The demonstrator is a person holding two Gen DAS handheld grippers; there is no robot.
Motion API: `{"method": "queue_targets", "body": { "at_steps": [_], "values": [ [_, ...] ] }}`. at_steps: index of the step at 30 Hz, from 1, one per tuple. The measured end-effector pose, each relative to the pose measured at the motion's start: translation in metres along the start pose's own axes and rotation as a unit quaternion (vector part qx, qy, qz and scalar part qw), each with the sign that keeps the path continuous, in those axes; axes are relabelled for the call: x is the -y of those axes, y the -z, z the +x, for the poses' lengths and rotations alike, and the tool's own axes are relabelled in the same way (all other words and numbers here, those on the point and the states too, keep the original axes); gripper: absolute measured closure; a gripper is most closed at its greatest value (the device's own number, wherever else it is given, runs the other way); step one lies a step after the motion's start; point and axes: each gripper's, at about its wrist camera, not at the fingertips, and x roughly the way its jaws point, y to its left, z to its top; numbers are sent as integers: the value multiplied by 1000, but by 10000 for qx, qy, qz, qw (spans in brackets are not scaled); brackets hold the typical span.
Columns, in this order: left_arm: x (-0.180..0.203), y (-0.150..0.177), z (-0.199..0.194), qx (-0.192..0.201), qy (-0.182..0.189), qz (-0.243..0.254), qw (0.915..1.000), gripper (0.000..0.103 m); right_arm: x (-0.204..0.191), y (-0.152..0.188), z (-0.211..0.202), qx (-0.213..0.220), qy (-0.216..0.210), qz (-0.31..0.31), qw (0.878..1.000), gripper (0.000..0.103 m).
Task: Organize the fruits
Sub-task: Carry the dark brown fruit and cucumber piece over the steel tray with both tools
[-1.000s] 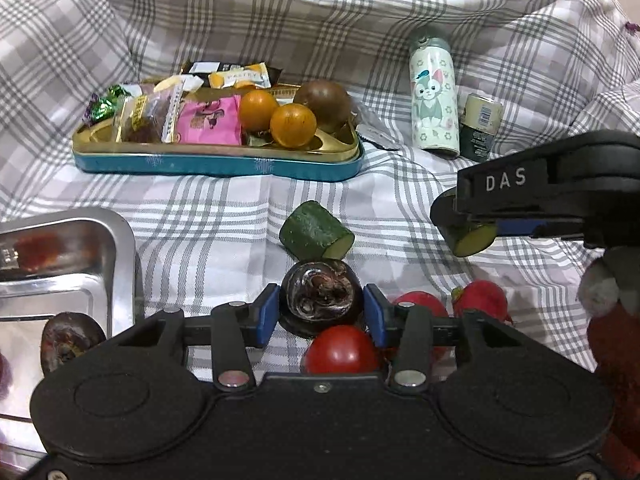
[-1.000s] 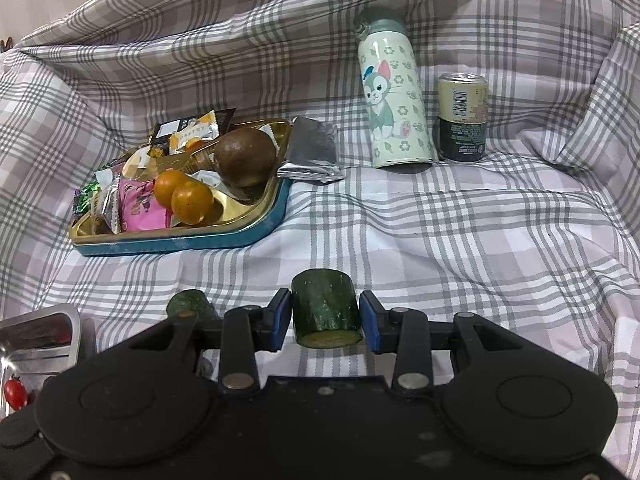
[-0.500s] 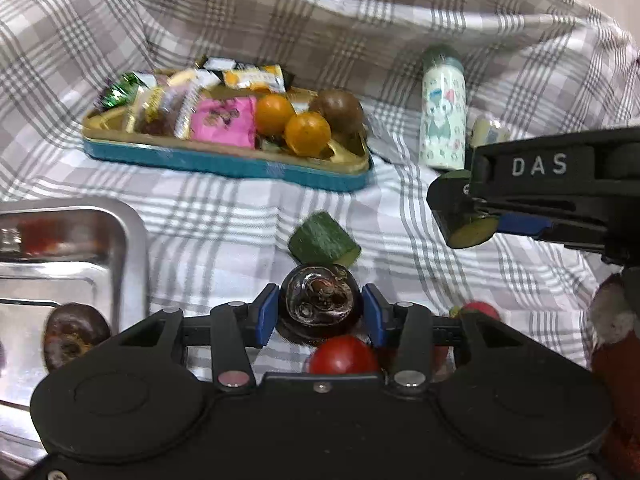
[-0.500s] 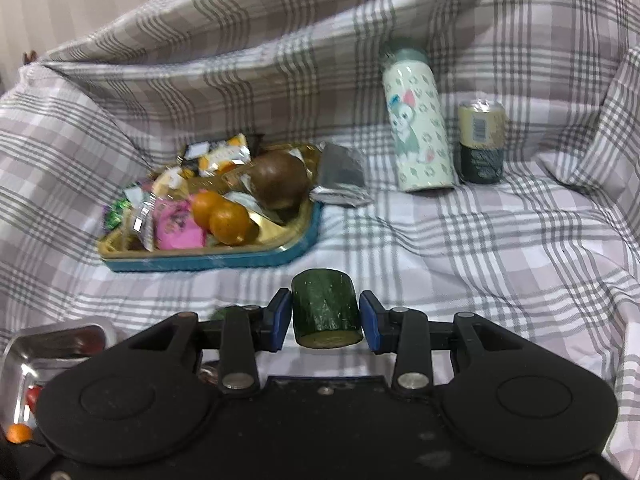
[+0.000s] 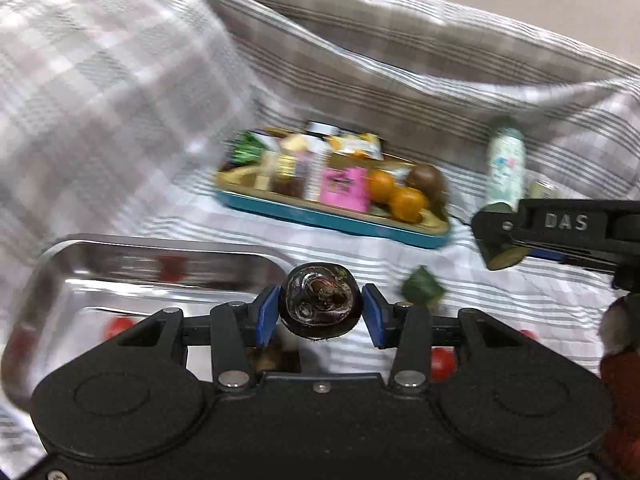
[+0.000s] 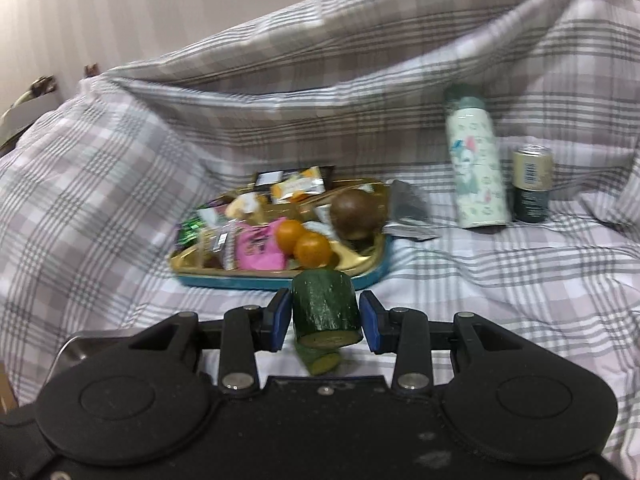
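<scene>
Claws tilt downward over checked cloth [image 6: 480, 280]: left claw [image 5: 320, 312] clamped on a dark round fruit [image 5: 320, 306], right claw [image 6: 324, 320] clamped on a cucumber chunk [image 6: 325, 304].

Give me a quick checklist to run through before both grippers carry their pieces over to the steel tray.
1. Left gripper shut on the dark round fruit: ok, blue pads press both sides.
2. Right gripper shut on the cucumber chunk: ok, held upright, cut face down.
3. Steel tray has bare room: ok, only small red fruits show inside.
4. Loose cucumber piece on the cloth, clear of both grippers: ok.
5. Bottle and can standing well back: ok.
6. Tray's near edge: cannot tell, the left gripper hides it.
</scene>
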Motion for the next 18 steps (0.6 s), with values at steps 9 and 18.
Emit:
{"method": "queue_targets", "body": {
  "at_steps": [9, 18],
  "values": [
    [-65, -3, -21, 23, -827, -347, 9960, 51, -50, 10, 3, -77, -633, -449, 9970, 64],
    [-108, -3, -22, 18, -1281, -836, 9882, 51, -81, 27, 16, -419, -929, -723, 9922, 64]
  ]
}}
